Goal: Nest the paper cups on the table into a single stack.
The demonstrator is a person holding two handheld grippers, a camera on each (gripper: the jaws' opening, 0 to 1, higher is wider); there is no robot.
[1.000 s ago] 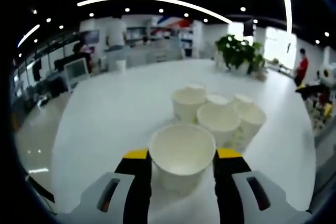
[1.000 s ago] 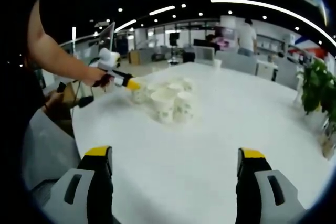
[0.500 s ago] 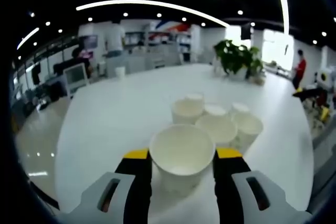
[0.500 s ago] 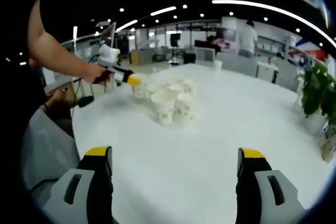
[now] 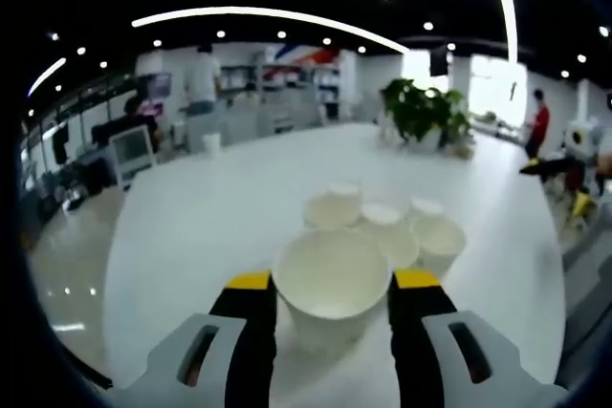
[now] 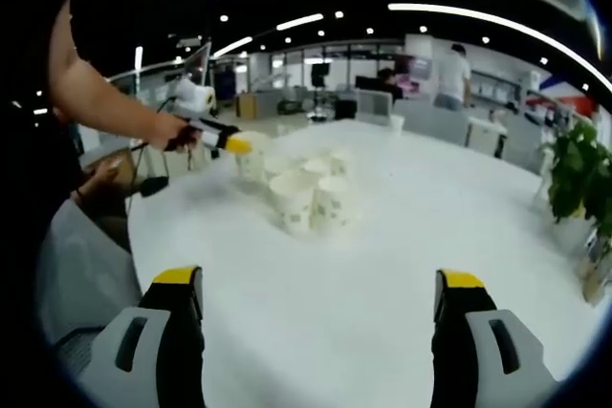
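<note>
My left gripper (image 5: 331, 286) is shut on a white paper cup (image 5: 331, 284), held upright above the white table (image 5: 191, 226). Past it, lower down, a cluster of several paper cups (image 5: 382, 228) stands on the table. In the right gripper view the same cluster of cups (image 6: 304, 190) sits at the table's far left part, and the left gripper (image 6: 234, 146) holds its cup (image 6: 251, 165) just above and left of the cluster, a person's arm behind it. My right gripper (image 6: 318, 305) is open over bare table (image 6: 382, 274), well short of the cups.
A potted plant (image 5: 421, 110) stands at the table's far edge, also seen as the plant (image 6: 577, 171) at the right. A small cup (image 6: 396, 124) sits near the far edge. Desks, monitors and people fill the office behind.
The left gripper has lifted its cup: the cluster now lies lower and smaller beyond it. In the right gripper view the left gripper has risen slightly. The right gripper has stayed put.
</note>
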